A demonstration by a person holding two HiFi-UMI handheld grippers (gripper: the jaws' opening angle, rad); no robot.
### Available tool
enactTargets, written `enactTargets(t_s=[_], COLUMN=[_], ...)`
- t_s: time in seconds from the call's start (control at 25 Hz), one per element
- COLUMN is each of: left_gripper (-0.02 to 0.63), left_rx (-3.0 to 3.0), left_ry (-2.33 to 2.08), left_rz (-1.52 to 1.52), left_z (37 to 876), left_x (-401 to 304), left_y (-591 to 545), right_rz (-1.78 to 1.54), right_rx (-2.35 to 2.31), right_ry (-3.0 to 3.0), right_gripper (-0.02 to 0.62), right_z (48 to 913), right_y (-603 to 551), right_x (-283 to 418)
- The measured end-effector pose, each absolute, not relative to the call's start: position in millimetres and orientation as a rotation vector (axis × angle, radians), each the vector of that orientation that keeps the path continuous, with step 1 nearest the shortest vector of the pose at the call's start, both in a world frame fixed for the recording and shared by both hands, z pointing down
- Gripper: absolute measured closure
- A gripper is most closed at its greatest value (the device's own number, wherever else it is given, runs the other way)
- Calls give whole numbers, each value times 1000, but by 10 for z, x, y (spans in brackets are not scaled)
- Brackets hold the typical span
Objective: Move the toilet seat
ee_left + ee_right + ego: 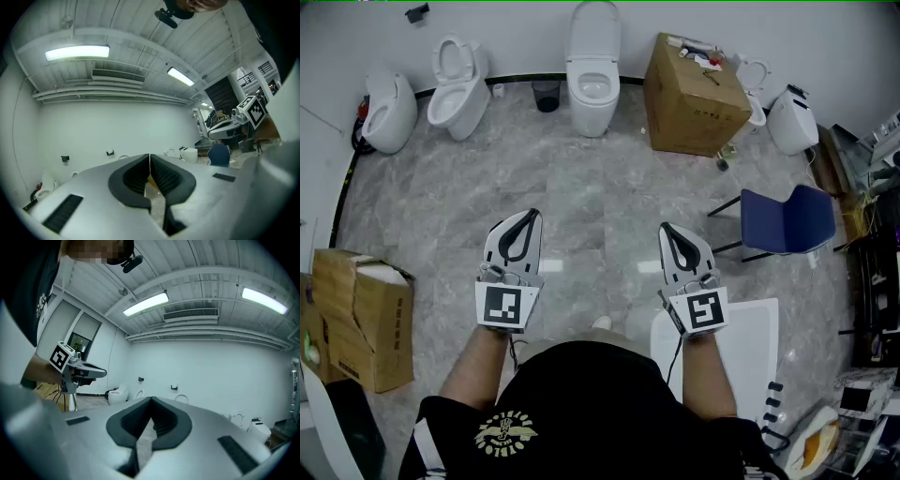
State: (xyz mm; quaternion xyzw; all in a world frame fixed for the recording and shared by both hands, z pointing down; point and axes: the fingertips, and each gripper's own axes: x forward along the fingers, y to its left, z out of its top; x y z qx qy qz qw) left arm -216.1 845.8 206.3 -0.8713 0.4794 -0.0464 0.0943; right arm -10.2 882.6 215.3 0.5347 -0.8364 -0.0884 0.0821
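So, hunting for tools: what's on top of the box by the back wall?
Small white and red items, too small to identify. The box hides its contents.

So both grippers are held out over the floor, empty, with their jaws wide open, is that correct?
Not quite: the jaws are shut, not wide open. The left gripper view and the right gripper view show it: the left gripper and the right gripper each have their pads meeting at the tips. They are indeed empty and held out over the floor.

Five toilets (389, 114) (457, 92) (592, 86) (754, 86) (793, 124), two boxes (694, 98) (366, 314), one chair (789, 221)
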Motion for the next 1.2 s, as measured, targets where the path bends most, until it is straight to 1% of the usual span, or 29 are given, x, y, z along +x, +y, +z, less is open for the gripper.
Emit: enactTargets(t_s=[0.2, 0.24, 0.28, 0.32, 0.36, 0.4, 0.44, 0.6, 0.92, 1.2], left_gripper=[575, 526, 410, 330, 318, 316, 314, 312, 310, 311], left_rx=[-2626, -2648, -2666, -2677, -2679, -2671, -2656, -2623, -2648, -2654], left_ry=[1395, 1404, 1418, 1434, 1447, 1459, 1471, 1491, 1473, 1442], left_rz=[-158, -167, -186, -208, -227, -242, -256, -265, -263, -231], left_z=[2084, 2107, 2140, 2177, 2209, 2226, 2228, 2235, 2407, 2385], left_x=[-1758, -1731, -1716, -1704, -1690, -1672, -1653, -1572, -1471, -1316], left_y=[8384, 8369, 8350, 8334, 8325, 8321, 8313, 8206, 8050, 7664], right_rz=[-92, -81, -75, -69, -56, -34, -17, -20, -19, 9], right_rx=[1601, 1582, 1558, 1533, 1516, 1510, 1513, 1518, 1530, 1506], right_ry=[-2502, -2520, -2538, -2549, -2551, -2545, -2543, -2585, -2615, -2602], right_gripper=[565, 561, 533, 438, 352, 335, 333, 331, 330, 330], right_z=[2255, 2288, 2324, 2358, 2388, 2416, 2437, 2509, 2516, 2557], right_y=[8740, 8730, 8710, 8681, 8651, 8628, 8611, 8526, 8340, 8033], right_x=[243, 258, 263, 270, 290, 327, 376, 541, 574, 583])
